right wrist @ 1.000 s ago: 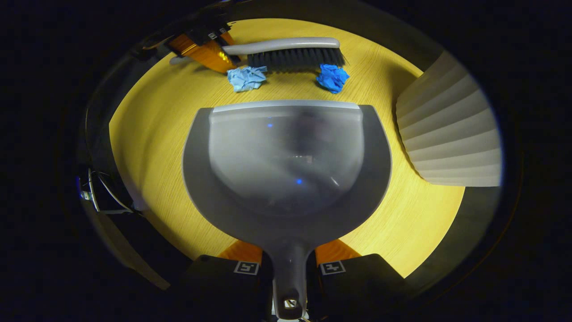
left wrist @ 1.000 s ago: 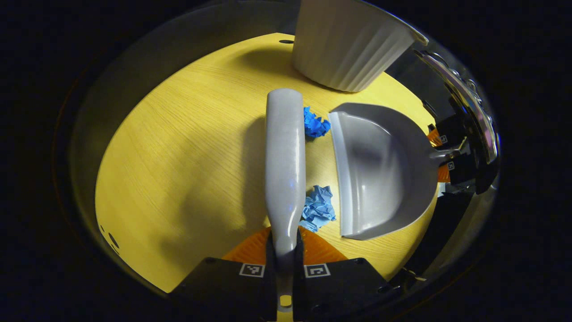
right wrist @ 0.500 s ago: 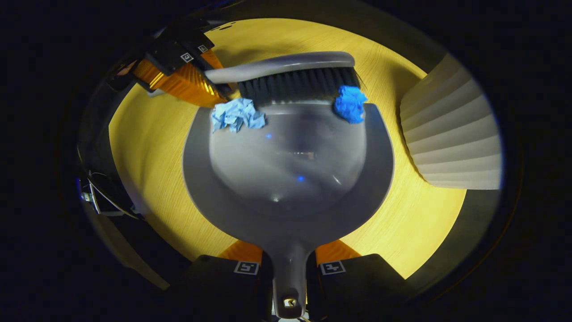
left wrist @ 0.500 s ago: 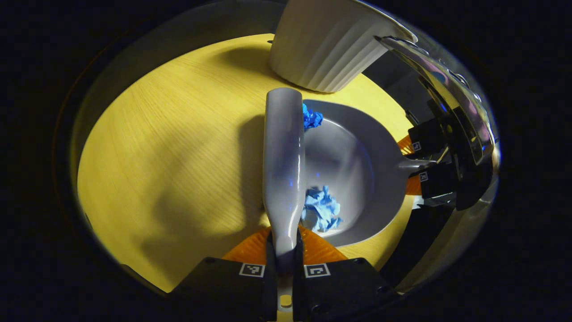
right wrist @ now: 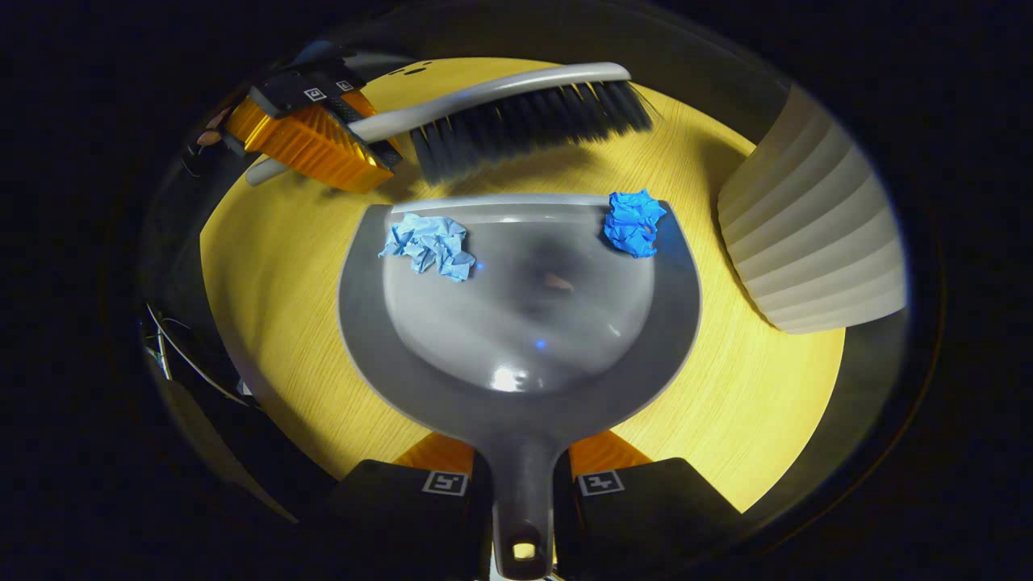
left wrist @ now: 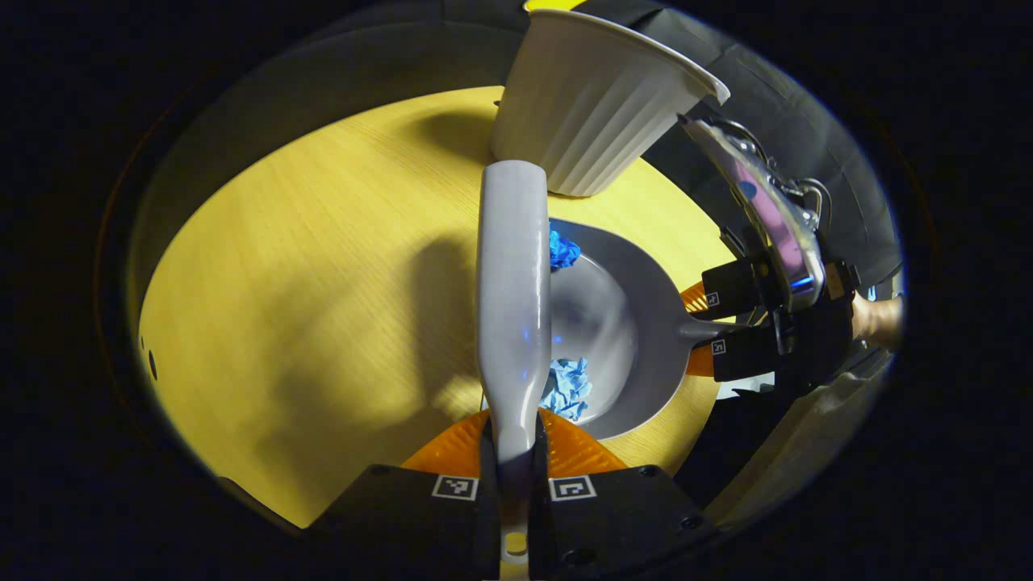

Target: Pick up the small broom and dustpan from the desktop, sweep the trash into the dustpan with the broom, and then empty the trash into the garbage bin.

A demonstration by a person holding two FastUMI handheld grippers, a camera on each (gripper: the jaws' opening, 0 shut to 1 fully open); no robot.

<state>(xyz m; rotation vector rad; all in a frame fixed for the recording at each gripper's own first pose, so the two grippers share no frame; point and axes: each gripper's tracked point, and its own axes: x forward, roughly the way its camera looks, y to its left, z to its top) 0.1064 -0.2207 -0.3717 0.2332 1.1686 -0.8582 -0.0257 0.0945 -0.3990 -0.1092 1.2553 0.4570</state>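
My left gripper (left wrist: 514,468) is shut on the handle of the small grey broom (left wrist: 513,290). In the right gripper view the broom (right wrist: 516,109) hangs tilted just beyond the dustpan's lip, its dark bristles off the table, with the left gripper (right wrist: 347,133) at its handle. My right gripper (right wrist: 520,500) is shut on the handle of the grey dustpan (right wrist: 516,355). A pale blue paper wad (right wrist: 428,244) and a deep blue wad (right wrist: 635,222) lie inside the pan near its front lip. From the left gripper view, the dustpan (left wrist: 637,339) and the right gripper (left wrist: 702,327) lie to the right.
The white ribbed garbage bin (right wrist: 811,242) stands on the yellow wooden tabletop (right wrist: 266,266) right of the dustpan; in the left gripper view the bin (left wrist: 589,113) is straight ahead past the broom tip. A hand (left wrist: 876,319) holds the right gripper.
The broom swept both paper wads over the lip into the dustpan, then lifted and drew back from the pan. The dustpan kept its place in my right gripper.
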